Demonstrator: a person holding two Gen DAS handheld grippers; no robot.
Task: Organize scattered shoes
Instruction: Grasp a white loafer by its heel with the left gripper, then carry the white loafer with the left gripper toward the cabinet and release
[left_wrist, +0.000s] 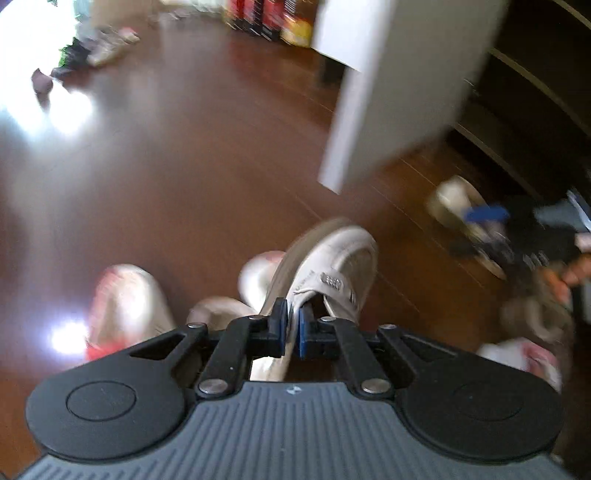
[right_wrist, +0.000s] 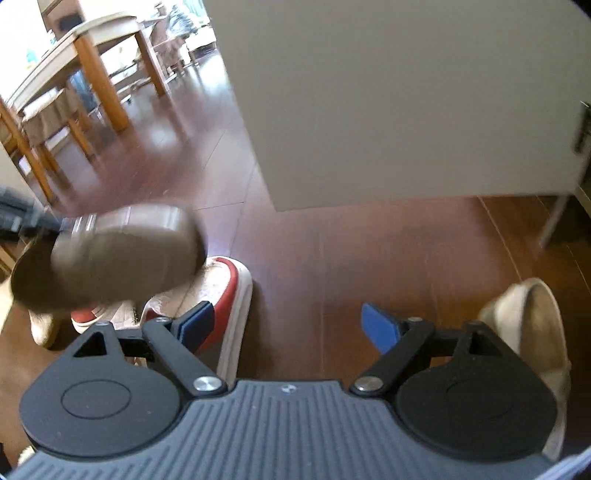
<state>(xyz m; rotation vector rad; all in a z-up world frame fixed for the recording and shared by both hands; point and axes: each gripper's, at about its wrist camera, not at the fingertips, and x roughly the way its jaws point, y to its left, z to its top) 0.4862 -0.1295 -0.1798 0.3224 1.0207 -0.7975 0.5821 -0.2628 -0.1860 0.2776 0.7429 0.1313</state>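
Shoe first: we see the white strap-fastened sneaker clamped by its collar in the left gripper, toe pointing away. The right gripper stands wide apart over the brown wooden floor, a red-and-white sneaker just beside its left finger.

I am looking at a dark reddish-brown wooden floor that is catching glare from strong daylight. A white cabinet door is standing open above it, with dark shelves showing beside it. Farther back, a wooden dining table is standing with chairs around it.
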